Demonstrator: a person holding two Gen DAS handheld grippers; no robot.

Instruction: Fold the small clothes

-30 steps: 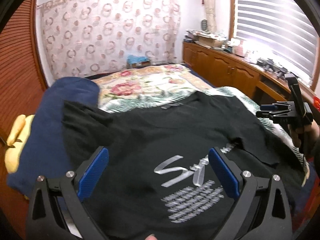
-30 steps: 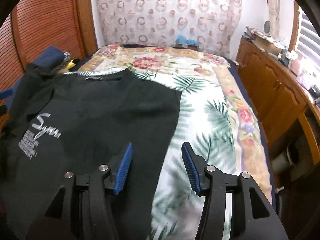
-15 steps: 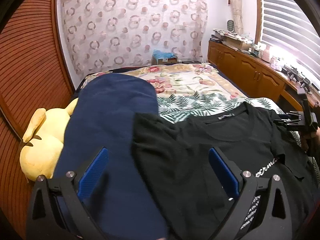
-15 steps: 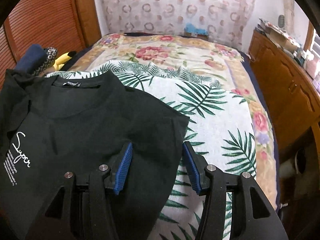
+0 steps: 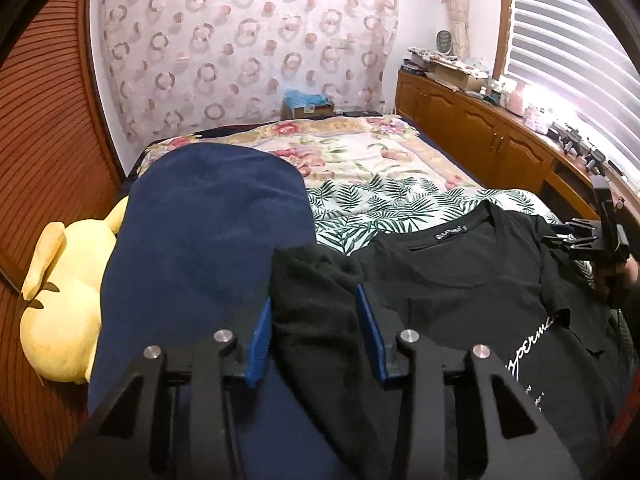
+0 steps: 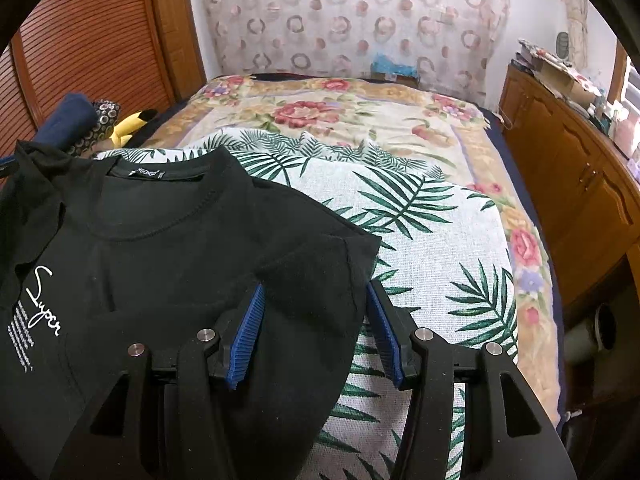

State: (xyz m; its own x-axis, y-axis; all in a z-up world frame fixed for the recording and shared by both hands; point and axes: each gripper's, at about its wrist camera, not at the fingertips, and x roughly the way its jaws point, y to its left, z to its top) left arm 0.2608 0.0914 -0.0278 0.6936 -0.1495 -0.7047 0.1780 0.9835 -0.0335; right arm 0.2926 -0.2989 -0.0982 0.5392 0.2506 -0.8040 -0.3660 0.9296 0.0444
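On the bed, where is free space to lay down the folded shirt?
Free: the leaf-print cover right of the black shirt, and the flowered blanket beyond it. Crowded: the left side, with the blue pillow and yellow plush toy.

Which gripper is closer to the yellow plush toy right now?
Left. The left gripper sits at the black shirt's sleeve beside the blue pillow, with the plush toy just beyond. The right gripper is at the shirt's opposite sleeve, farther away.
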